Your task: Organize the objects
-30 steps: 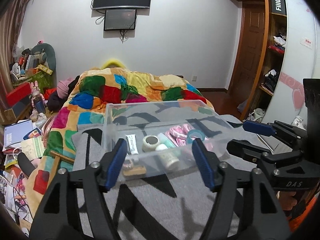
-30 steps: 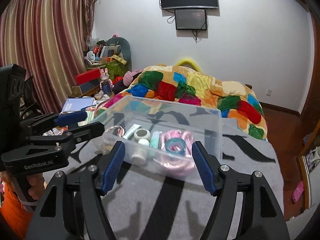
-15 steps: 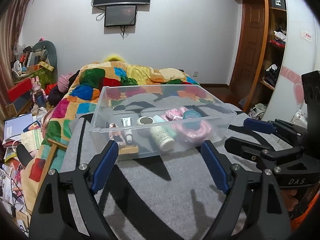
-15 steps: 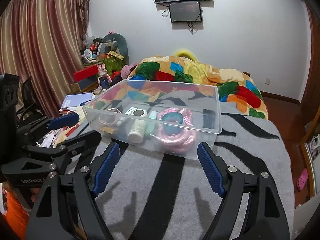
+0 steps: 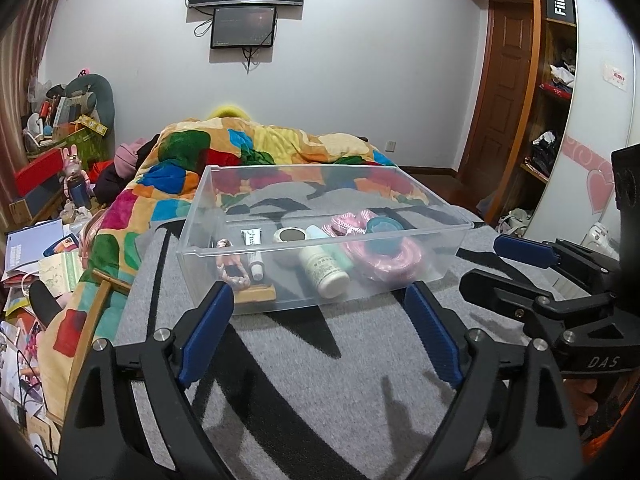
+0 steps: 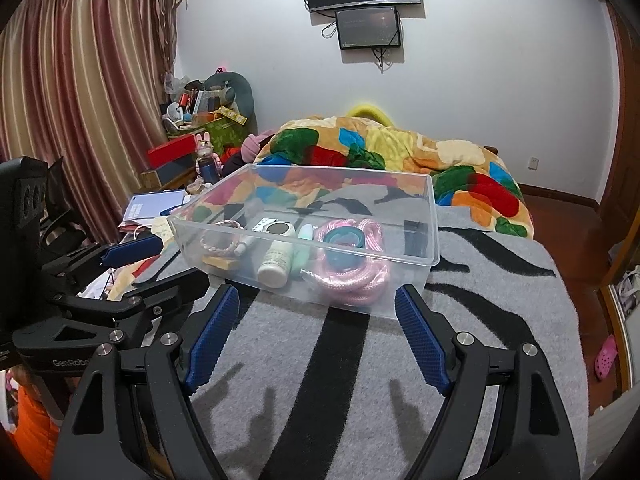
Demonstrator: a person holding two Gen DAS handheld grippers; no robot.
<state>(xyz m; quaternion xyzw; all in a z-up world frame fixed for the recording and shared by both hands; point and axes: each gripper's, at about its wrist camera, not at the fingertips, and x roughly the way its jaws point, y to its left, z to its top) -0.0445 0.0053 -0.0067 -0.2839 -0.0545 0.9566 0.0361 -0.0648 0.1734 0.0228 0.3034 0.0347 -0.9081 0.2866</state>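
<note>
Clear plastic bin (image 5: pixel 320 276) sits on a grey blanket with black stripes (image 5: pixel 320 380), at about 12 o'clock from both grippers and just beyond their tips. Left gripper (image 5: pixel 318 332) hangs over the blanket with its blue pads spread wide and nothing between them; right gripper (image 6: pixel 316 336) is equally wide and empty.

Reading the bin's contents from left to right in the left wrist view: a pink braided band (image 5: pixel 232 270) over a small tan block (image 5: pixel 256 292), a white tube (image 5: pixel 254 254), a round white jar (image 5: pixel 290 236), a white bottle (image 5: pixel 324 270) lying on its side, a mint tube (image 5: pixel 334 248), then a coiled pink rope (image 5: pixel 384 252) with a teal tape roll (image 5: pixel 385 229) on top.

By the look of it the sorting is finished or nearly so, and the step in hand appears to be drawing clear. To do that well, both tools should stay low-risk: pads wide, moving straight toward 6 o'clock, away from the bin's near wall (a thin, light wall that would likely slide on the blanket if nudged).

Labels on the tubes and bottle are too small to read. Whether the band touches the block cannot be told. A dark item (image 6: pixel 414 236) at the bin's right wall, seen from the right wrist, is unidentifiable. Only an orange sleeve edge of the person shows.
</note>
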